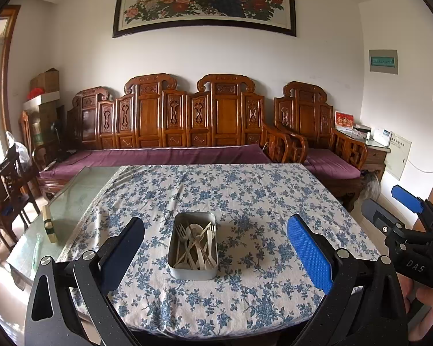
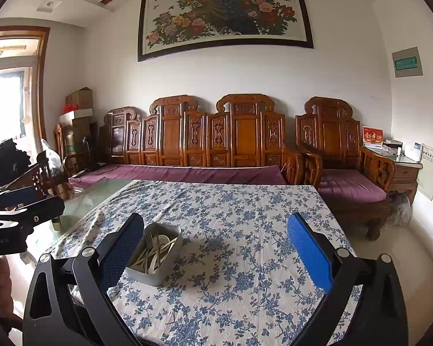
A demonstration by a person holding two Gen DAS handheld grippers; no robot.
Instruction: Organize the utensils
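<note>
The left gripper (image 1: 215, 245) hangs spread wide, empty, over the near table edge. At its 12 o'clock a tin (image 1: 192, 245) holds the utensils (image 1: 195, 243) on the floral cloth (image 1: 245, 196). The right gripper (image 2: 215, 245) is also parted and empty, tin at 10 o'clock.

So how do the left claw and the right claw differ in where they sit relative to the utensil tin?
The left claw has the metal tin centred between its fingers; the right claw has the tin off by its left finger. So the left claw looks squarely lined up, while the right claw sits further right over bare tablecloth. Both are open, empty, above the table's near edge.
</note>
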